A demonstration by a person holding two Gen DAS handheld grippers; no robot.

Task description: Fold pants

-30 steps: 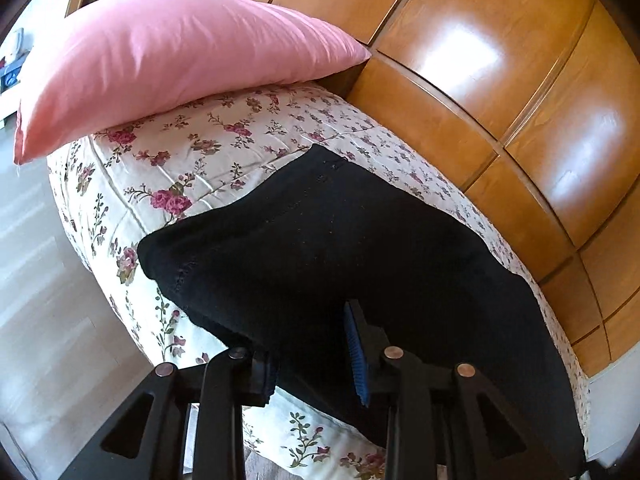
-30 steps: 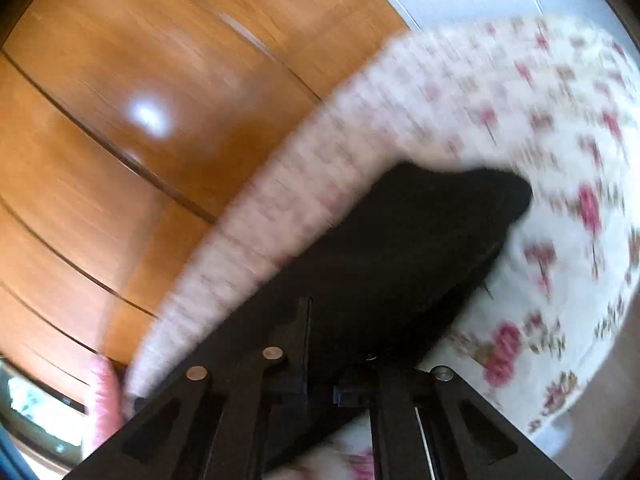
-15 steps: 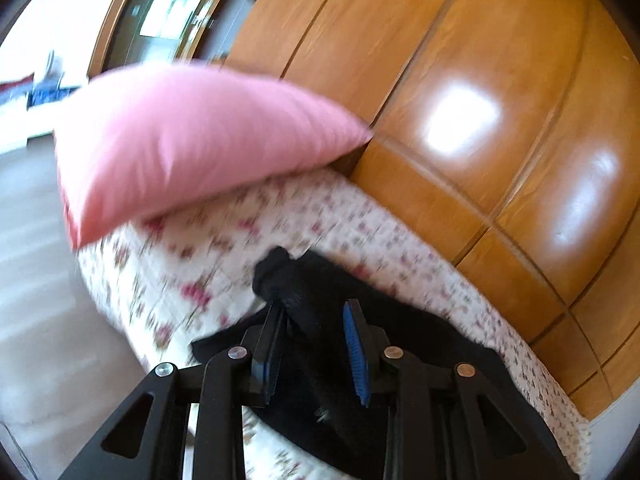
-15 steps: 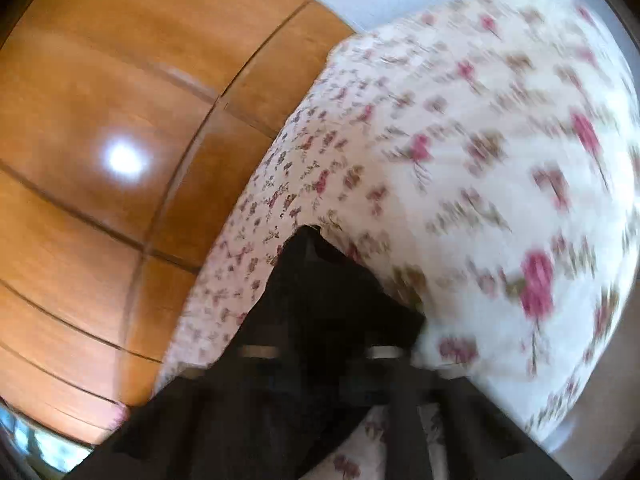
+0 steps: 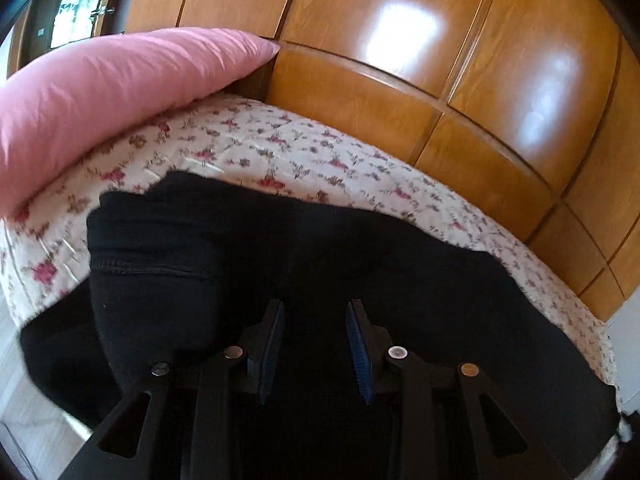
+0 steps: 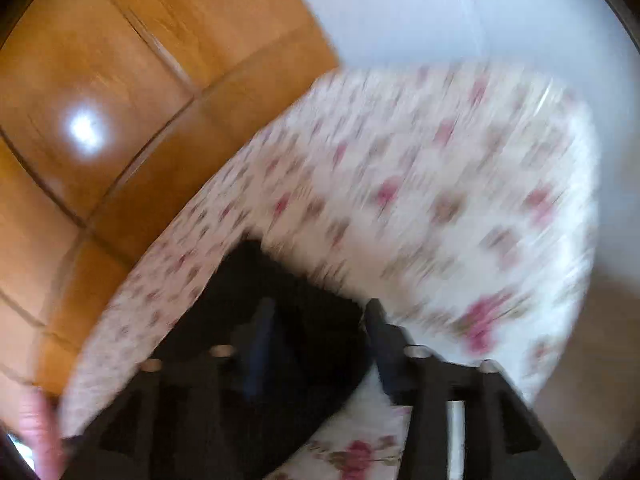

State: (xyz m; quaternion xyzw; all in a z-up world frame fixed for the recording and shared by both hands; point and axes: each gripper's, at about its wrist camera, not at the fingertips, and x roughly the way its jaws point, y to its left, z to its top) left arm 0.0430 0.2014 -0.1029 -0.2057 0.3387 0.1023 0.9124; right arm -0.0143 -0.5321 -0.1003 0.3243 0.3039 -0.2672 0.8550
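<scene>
Black pants [image 5: 320, 256] lie across a floral bedspread [image 5: 280, 148]. One end is folded over on the left, with a stitched hem [image 5: 152, 268] showing. My left gripper [image 5: 316, 320] is open just above the pants, nothing between its blue pads. In the right wrist view, which is motion-blurred, my right gripper [image 6: 320, 316] is open over the other end of the pants [image 6: 260, 280]. Its right finger is over the bedspread [image 6: 440, 184].
A pink pillow [image 5: 112, 96] rests at the bed's far left end. A wooden panelled headboard or wardrobe [image 5: 440, 60] runs along the far side of the bed. A white wall [image 6: 480, 12] stands beyond the bed's foot. Floor shows at the lower left [image 5: 16, 420].
Both grippers were shut on the pants and lifted them; now both are open and the pants lie on the bed with the left end folded over. The right view is still moving.
</scene>
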